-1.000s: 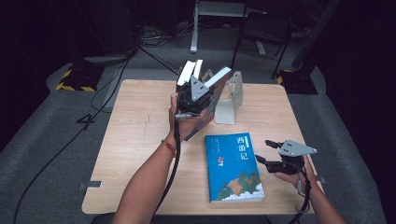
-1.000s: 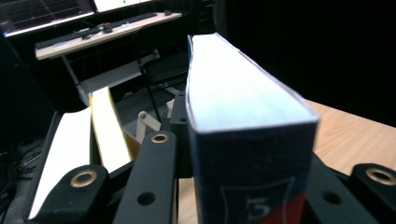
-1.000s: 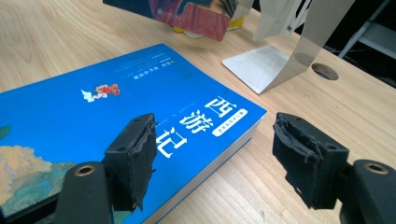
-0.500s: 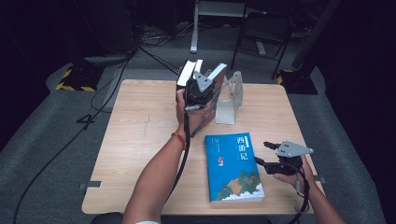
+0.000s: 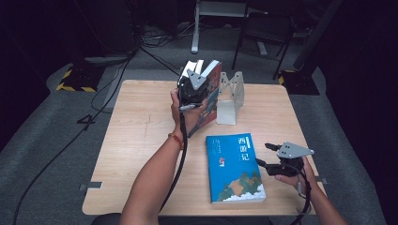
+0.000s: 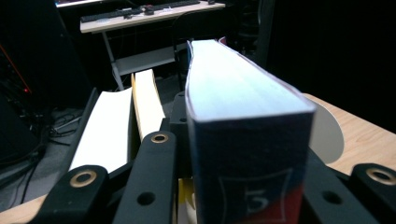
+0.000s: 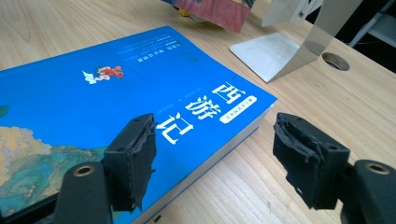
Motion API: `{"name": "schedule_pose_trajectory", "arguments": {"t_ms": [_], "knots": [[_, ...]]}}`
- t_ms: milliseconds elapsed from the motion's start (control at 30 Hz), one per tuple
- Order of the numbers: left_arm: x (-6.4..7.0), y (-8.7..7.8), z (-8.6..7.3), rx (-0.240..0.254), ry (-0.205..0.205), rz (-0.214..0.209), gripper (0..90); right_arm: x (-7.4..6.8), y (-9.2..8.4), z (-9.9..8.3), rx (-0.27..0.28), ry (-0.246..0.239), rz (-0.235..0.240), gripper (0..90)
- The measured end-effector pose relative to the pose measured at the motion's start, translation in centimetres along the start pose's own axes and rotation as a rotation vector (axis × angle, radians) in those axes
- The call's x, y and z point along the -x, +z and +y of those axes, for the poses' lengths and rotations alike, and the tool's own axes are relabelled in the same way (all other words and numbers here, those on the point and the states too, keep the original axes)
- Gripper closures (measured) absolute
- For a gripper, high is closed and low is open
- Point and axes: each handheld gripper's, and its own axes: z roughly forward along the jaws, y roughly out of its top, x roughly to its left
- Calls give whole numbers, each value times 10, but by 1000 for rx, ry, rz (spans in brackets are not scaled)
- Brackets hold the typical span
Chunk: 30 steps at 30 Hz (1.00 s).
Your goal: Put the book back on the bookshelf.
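Observation:
My left gripper (image 5: 200,71) is shut on a thick book (image 5: 214,92) with a dark blue and red cover, held upright over the back of the table just left of a metal bookend (image 5: 230,97). In the left gripper view the book's spine (image 6: 252,163) sits between the jaws, and its page block (image 6: 233,79) runs away from the camera. A blue book (image 5: 234,168) lies flat at the front right. My right gripper (image 5: 263,154) hovers open at that book's right edge, one pad (image 7: 135,158) over the blue book's cover (image 7: 93,93), the other pad (image 7: 303,158) over bare wood.
Two more page blocks, one white (image 6: 105,126) and one yellowish (image 6: 147,107), stand left of the held book; whether the jaws grip them I cannot tell. The wooden table (image 5: 141,131) has free room on its left half. Chairs and cables lie on the dark floor beyond.
The left hand has carried its book to the right, closer to the bookend, and turned it more upright. The right gripper and the blue book have stayed in place.

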Motion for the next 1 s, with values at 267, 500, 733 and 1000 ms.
{"name": "schedule_pose_trajectory", "arguments": {"t_ms": [267, 500, 733, 1000], "knots": [[0, 5, 2, -2, 9, 18, 727, -5, 3, 2, -15, -21, 8, 305], [6, 35, 6, -17, 5, 34, 727, -4, 1, 1, -8, -20, 5, 305], [9, 59, 8, -27, 4, 57, 727, -2, 1, -1, -10, -15, 9, 305], [12, 74, 8, -23, -14, 78, 726, -2, 1, -2, -13, -21, 16, 305]]}}
